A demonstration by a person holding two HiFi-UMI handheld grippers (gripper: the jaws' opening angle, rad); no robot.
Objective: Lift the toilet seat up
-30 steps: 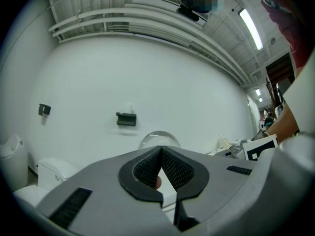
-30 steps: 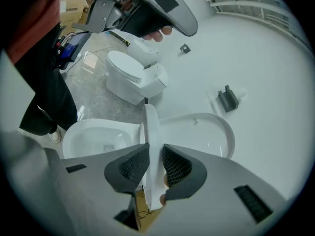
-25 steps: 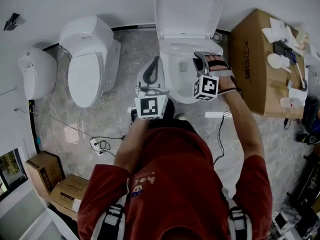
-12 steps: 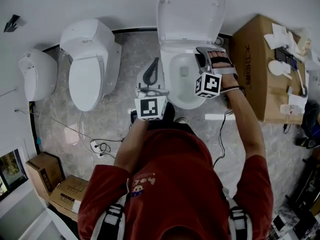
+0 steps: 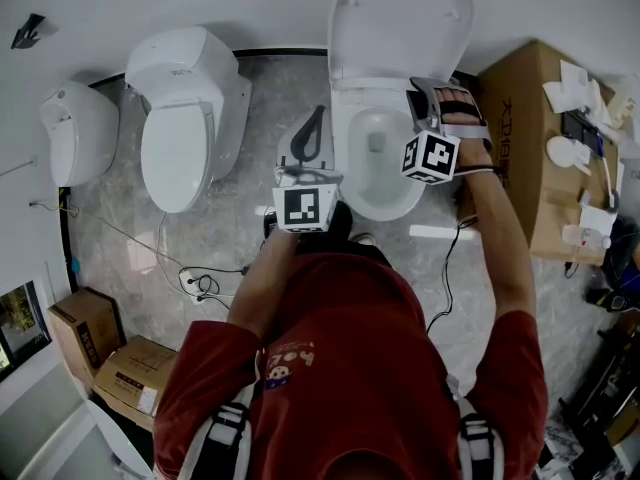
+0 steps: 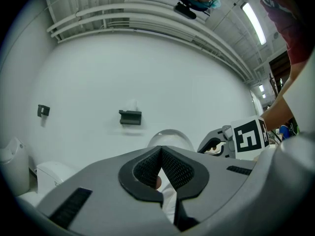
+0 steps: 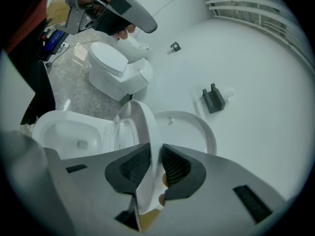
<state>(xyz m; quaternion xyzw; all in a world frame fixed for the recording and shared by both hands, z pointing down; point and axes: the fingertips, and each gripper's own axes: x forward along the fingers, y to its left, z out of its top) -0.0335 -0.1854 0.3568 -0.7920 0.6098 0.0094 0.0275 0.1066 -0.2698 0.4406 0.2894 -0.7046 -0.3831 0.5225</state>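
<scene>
jaws of right gripper [image 7: 156,149] clamp the lifted toilet seat [image 7: 152,124]; left gripper [image 6: 161,148] closed.

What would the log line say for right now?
right gripper: shut on toilet seat | toilet seat: partly raised off bowl | lid: up | left gripper: shut, empty

Shows the right gripper [image 7: 155,163] at lower centre, its pads [image 7: 175,168] pinching the thin white toilet seat [image 7: 143,124] edge-on. Places the seat part raised, between the open bowl [image 7: 66,132] at left and the upright lid [image 7: 192,132] at right. Catches a second toilet [image 7: 118,68], the left gripper [image 7: 120,6] and a dark wall bracket [image 7: 213,100] higher up.
</scene>
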